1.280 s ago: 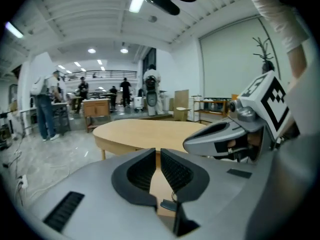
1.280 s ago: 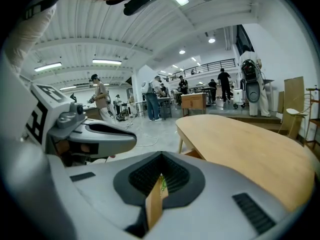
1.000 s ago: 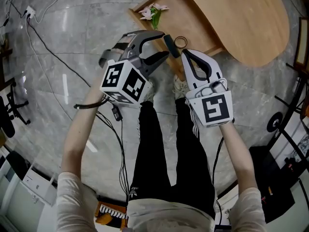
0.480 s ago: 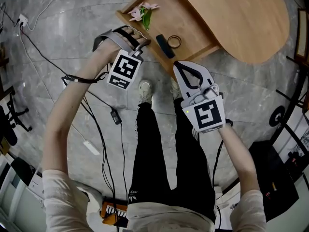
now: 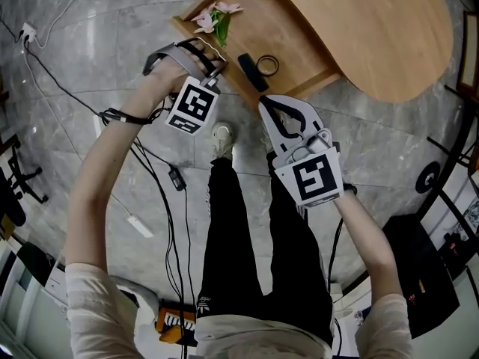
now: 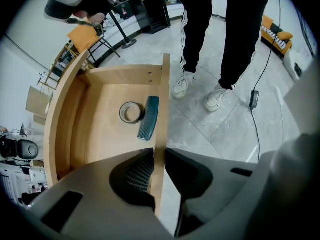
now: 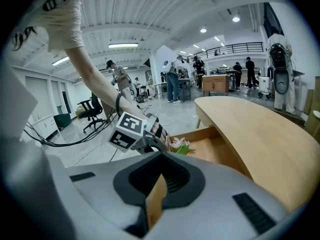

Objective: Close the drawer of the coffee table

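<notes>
The wooden coffee table [image 5: 374, 28] has its drawer [image 5: 254, 36] pulled out toward me. In the drawer lie a pink flower [image 5: 213, 19], a dark comb [image 5: 251, 72] and a tape ring [image 5: 268, 66]. My left gripper [image 5: 209, 64] points steeply down over the drawer's front panel [image 6: 162, 99]. In the left gripper view its jaws [image 6: 159, 156] have just been closing and now pinch the panel's top edge between them. My right gripper [image 5: 263, 105] hangs at the panel's right end with its tips together. In the right gripper view [image 7: 160, 156] the wooden edge shows through the gap behind them.
Cables [image 5: 150, 170] trail over the grey marble floor at the left. My feet [image 5: 222, 137] stand just in front of the drawer. A black case [image 5: 426, 275] sits at the right and an office chair [image 5: 15, 178] at the left. People stand far off in the hall.
My left gripper has dropped from above my legs to the drawer front, rolled over, and closed from wide open onto the panel. The right gripper has sunk a little toward the drawer.
</notes>
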Action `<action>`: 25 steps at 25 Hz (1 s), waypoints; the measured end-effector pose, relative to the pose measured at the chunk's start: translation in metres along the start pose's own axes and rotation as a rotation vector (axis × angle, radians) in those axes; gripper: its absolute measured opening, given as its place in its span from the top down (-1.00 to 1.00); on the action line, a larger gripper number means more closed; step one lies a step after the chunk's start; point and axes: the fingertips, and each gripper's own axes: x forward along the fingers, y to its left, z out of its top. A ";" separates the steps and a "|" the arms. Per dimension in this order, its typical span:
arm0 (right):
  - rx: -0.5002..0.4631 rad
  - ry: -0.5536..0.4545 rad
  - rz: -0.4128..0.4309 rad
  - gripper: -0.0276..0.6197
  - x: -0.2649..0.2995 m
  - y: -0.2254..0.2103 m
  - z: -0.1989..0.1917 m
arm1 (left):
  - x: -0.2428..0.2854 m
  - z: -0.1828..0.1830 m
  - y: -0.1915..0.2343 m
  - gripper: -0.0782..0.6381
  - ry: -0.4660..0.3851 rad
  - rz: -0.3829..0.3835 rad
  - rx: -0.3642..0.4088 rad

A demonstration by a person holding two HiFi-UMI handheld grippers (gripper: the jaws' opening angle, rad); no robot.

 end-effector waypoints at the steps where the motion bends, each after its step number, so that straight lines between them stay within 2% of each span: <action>1: 0.004 0.000 0.002 0.90 0.001 0.000 0.000 | 0.001 0.000 0.000 0.57 0.004 0.002 0.008; 5: 0.060 0.005 -0.003 0.90 0.003 0.000 -0.003 | 0.001 0.001 0.000 0.58 -0.001 0.015 0.020; 11: 0.094 0.016 -0.003 0.90 0.005 0.001 -0.009 | 0.000 0.001 -0.001 0.58 -0.015 0.005 0.039; 17: 0.109 0.022 -0.011 0.90 0.006 -0.004 -0.010 | 0.000 0.001 0.000 0.59 0.000 -0.008 0.060; 22: 0.063 0.015 0.002 0.90 0.001 -0.006 -0.004 | -0.009 0.002 0.004 0.59 0.008 0.012 0.065; 25: 0.097 0.008 -0.016 0.90 -0.004 -0.009 -0.001 | -0.025 0.004 0.012 0.59 0.001 0.016 0.069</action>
